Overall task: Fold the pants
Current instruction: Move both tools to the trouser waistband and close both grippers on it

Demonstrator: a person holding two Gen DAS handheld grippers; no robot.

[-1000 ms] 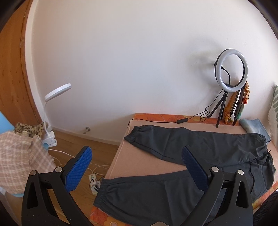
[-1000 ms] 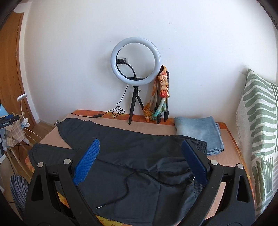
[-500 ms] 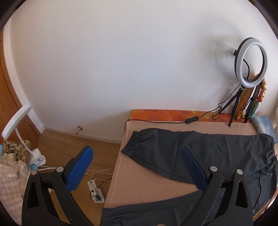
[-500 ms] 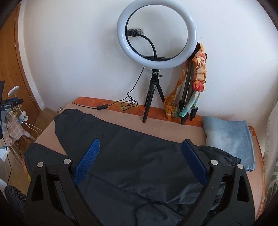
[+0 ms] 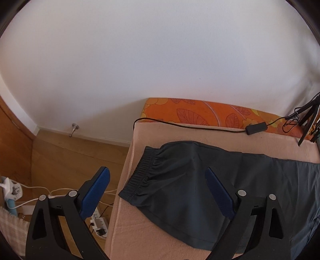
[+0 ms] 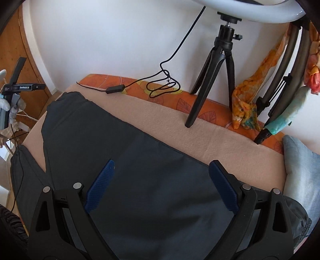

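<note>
Pants: the dark grey lightweight pants (image 5: 230,180) lie spread flat on the beige blanket (image 5: 200,134) over the orange leaf-print mattress (image 5: 200,112), one elastic cuff (image 5: 143,170) at about 9 o'clock of my left view.
Change: over the last second both my views have dropped from the wall and ring light (image 6: 260,14) to the far leg; the cloth now fills far more of each picture.
Left gripper (image 5: 158,190): jaws wide, and they have just been closing a little; nothing between them but the cuffed leg end lying below, no pad touching it that I can see.
Right gripper (image 6: 162,180): jaws wide and empty, hovering over the upper leg, with the light blue folded jeans (image 6: 300,170) off at 3 o'clock.
Meaning: I judge I am lining up a two-point pick of the far leg; no fold has been made yet.
Watch: black cable with inline switch (image 5: 256,129) lies near the cuff, at 12 o'clock.
</note>
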